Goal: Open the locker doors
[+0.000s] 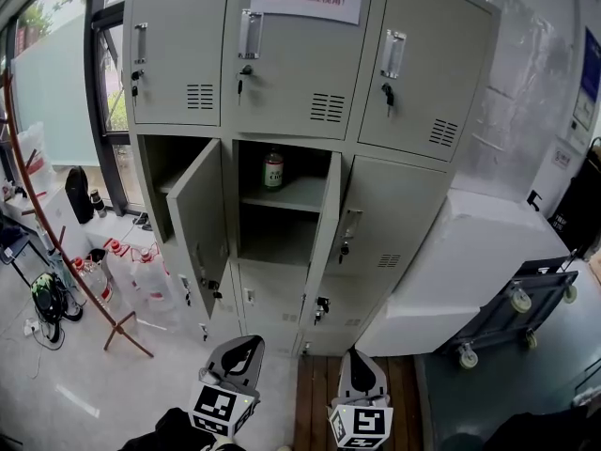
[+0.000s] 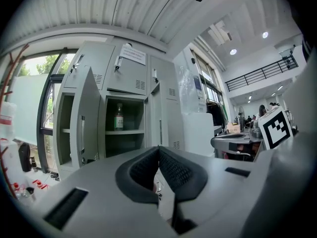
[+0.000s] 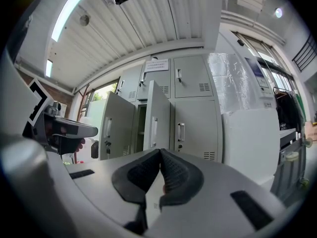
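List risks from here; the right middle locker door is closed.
1. The open middle door stands right beside the handle of the closed right door; the right gripper could bump it going in.
2. The right gripper and left gripper are shut; unless the fingers open first, they will likely just push the handle.

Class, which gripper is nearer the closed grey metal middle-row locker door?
Right. The right gripper sits before the closed grey metal locker door; the left gripper is farther left, before an open grey door.
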{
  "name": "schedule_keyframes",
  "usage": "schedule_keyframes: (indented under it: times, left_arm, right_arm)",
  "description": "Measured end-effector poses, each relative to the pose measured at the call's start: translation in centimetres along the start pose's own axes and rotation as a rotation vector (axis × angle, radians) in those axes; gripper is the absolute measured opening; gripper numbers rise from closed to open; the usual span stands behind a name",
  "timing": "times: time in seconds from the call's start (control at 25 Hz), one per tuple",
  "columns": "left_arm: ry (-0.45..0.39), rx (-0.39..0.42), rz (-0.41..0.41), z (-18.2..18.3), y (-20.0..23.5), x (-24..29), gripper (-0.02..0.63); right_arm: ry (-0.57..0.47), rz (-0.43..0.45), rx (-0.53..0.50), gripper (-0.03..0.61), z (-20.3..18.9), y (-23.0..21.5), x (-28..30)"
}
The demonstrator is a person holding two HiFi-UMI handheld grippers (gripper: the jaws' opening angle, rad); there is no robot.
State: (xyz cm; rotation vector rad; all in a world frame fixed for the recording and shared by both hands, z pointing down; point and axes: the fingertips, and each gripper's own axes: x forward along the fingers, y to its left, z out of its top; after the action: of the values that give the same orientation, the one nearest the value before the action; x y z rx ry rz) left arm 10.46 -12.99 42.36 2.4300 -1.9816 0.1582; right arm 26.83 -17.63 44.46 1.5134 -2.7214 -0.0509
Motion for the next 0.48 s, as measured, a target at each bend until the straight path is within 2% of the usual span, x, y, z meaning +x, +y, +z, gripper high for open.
schedule_keyframes:
  times: [0.48]
  left_arm:
    - [-0.033,-0.011,-0.034,1.1,-5.9,3.4,0.025]
  right_arm:
    - [-0.019,0.022,-0.004,0.015,0.7,-4.4,-0.5]
